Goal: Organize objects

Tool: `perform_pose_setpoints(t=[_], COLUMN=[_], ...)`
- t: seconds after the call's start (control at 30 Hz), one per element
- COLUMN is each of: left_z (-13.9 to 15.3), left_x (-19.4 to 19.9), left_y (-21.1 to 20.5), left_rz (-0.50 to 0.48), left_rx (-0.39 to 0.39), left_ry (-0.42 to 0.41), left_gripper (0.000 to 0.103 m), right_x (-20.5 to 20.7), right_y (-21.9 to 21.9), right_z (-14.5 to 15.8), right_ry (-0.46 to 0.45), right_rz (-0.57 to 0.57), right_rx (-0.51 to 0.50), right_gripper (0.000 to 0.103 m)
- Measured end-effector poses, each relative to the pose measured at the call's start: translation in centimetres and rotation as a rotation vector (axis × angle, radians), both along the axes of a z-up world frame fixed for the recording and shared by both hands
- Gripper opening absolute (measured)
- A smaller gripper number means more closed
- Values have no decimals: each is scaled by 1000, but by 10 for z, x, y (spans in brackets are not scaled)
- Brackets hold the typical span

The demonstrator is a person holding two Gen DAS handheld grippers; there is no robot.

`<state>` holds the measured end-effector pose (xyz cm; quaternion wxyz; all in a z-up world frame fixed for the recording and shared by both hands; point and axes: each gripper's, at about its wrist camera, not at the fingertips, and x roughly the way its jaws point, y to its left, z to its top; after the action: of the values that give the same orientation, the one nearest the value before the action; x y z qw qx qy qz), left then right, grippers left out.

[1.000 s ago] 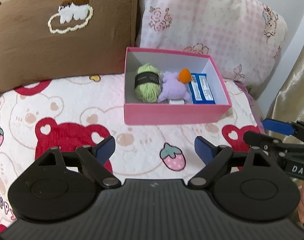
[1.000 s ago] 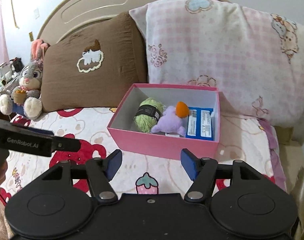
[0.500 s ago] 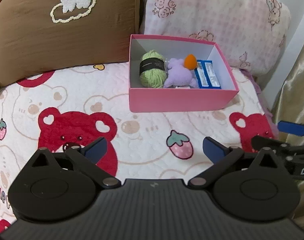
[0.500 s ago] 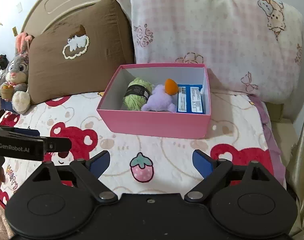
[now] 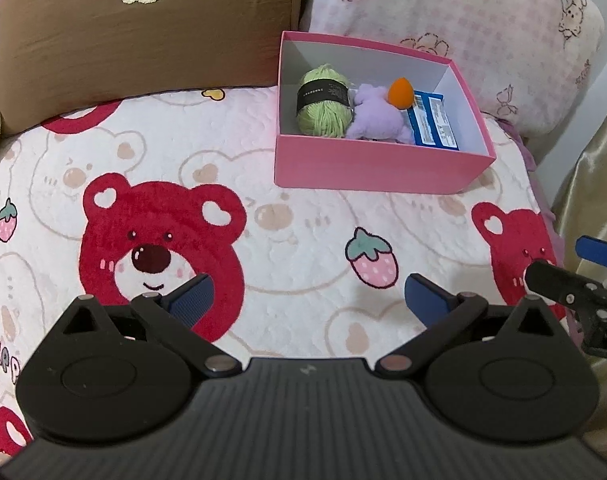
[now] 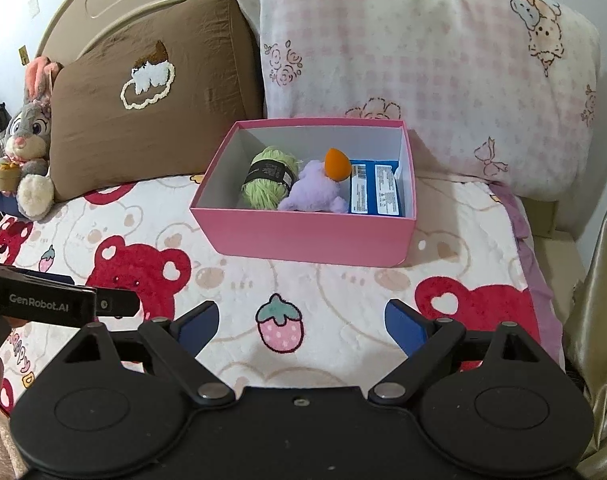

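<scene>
An open pink box (image 5: pixel 383 172) (image 6: pixel 311 240) stands on the bear-print bedspread in front of the pillows. Inside lie a green yarn ball (image 5: pixel 323 108) (image 6: pixel 267 178), a purple plush (image 5: pixel 377 118) (image 6: pixel 313 192) with an orange tip (image 5: pixel 400 93), and a blue packet (image 5: pixel 435 120) (image 6: pixel 377 190). My left gripper (image 5: pixel 307 294) hovers open over the bedspread, well short of the box, with nothing between its jaws. My right gripper (image 6: pixel 301 318) is also open and empty, nearer the bed's right side. Neither touches the box.
A brown pillow (image 6: pixel 143 120) and a pink checked pillow (image 6: pixel 423 60) lean on the headboard behind the box. A rabbit plush (image 6: pixel 27 148) sits at the far left. A golden curtain (image 6: pixel 599 280) hangs past the bed's right edge.
Both grippers' jaws have spread wider. Both views have tipped further down toward the bedspread, and the left hand has sunk slightly. The box and its contents have not moved.
</scene>
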<state>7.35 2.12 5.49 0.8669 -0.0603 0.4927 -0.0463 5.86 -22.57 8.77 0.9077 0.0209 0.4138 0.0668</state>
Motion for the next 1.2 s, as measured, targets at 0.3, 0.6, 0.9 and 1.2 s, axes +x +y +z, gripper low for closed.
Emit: perform_pose_setpoints(t=[0.3, 0.6, 0.9, 1.2], left_z=[5, 7, 6, 5], left_x=[-7, -9, -18, -23], left_y=[-9, -8, -3, -1], left_rz=[-52, -48, -56, -50], left_rx=[32, 69, 59, 65], left_ry=[1, 15, 18, 11], left_gripper=[103, 103, 103, 103], right_x=[-7, -11, -13, -22], right_y=[-4, -1, 5, 12], right_z=[2, 0, -8, -12], right_ry=[4, 8, 16, 2], right_rz=[-45, -49, -67, -63], right_rx=[-15, -29, -49, -72], right_gripper=[93, 93, 93, 93])
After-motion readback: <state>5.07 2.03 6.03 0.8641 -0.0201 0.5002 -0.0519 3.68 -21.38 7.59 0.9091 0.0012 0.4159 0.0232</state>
